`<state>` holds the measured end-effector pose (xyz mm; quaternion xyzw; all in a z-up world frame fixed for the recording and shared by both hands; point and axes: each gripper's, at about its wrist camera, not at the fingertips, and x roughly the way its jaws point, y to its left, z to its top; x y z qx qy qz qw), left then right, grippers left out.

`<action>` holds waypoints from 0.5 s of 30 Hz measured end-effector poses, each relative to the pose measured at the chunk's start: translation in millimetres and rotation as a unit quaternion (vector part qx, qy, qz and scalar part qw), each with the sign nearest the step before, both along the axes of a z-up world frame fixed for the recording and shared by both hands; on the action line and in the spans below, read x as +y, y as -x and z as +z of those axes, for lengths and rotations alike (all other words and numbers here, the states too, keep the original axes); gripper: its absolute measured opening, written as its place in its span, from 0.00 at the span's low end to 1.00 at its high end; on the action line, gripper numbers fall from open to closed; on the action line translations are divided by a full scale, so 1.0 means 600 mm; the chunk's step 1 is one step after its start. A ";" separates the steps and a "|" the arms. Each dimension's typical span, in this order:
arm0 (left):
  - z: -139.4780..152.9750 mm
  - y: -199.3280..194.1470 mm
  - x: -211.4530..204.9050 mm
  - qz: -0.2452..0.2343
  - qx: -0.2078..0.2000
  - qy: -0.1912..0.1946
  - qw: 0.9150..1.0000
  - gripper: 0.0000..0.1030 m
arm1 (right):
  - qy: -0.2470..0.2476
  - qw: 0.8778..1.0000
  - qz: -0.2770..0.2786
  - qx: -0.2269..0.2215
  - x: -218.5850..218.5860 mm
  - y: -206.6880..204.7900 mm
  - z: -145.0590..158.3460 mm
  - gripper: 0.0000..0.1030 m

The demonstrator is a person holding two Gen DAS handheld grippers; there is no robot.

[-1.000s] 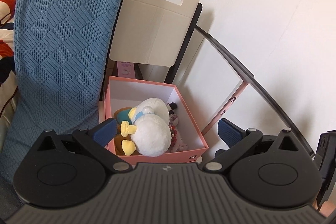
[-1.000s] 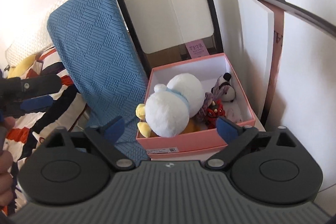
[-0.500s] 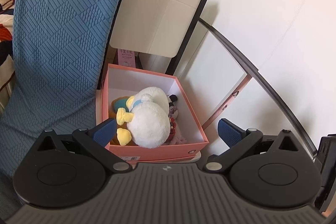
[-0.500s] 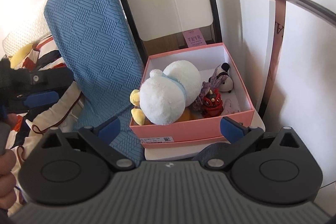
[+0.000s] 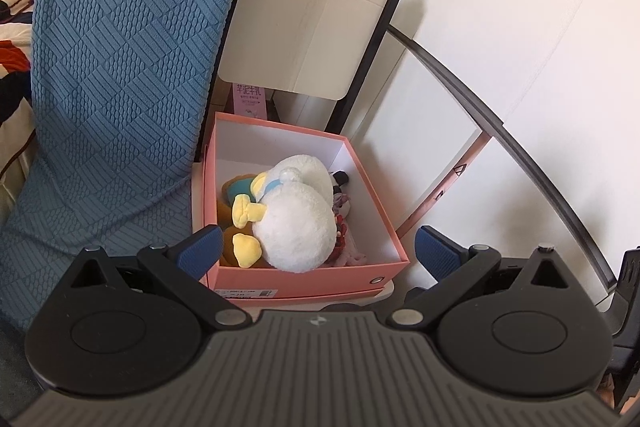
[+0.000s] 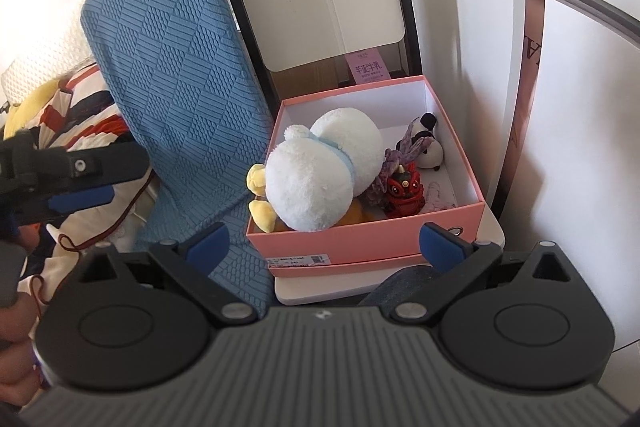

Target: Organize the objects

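Left wrist view: the left tool [image 5: 316, 251] hangs wide open and empty above the pink box [image 5: 304, 277], white plush duck [image 5: 298, 223] inside.

Right wrist view: the right tool [image 6: 326, 241], equally spread and empty, faces the box's front wall; red lion toy [image 6: 405, 191] and panda [image 6: 430, 147] lie beside the duck. Packing looks nearly finished; next probably means lowering to tidy or grasp the box.

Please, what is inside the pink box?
The pink box holds a white plush duck, a red lion toy, a small panda toy and a purple piece. The duck covers an orange toy partly.

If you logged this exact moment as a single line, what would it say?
left gripper: open, empty | right gripper: open, empty | pink box: holds white duck plush, red lion toy, panda toy | lid: off
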<state>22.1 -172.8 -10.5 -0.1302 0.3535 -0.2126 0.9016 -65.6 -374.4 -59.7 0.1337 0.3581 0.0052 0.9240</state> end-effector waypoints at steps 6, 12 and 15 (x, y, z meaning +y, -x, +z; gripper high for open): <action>-0.001 -0.001 0.004 0.002 0.000 0.000 1.000 1.00 | -0.002 1.000 0.000 0.003 0.001 -0.002 -0.002 1.00; -0.003 -0.001 0.007 0.002 0.001 -0.001 1.000 1.00 | 0.000 1.000 0.001 0.004 0.001 -0.005 -0.003 1.00; -0.003 -0.001 0.006 0.002 0.002 -0.002 1.000 1.00 | -0.003 1.000 0.000 0.006 0.000 -0.006 -0.005 1.00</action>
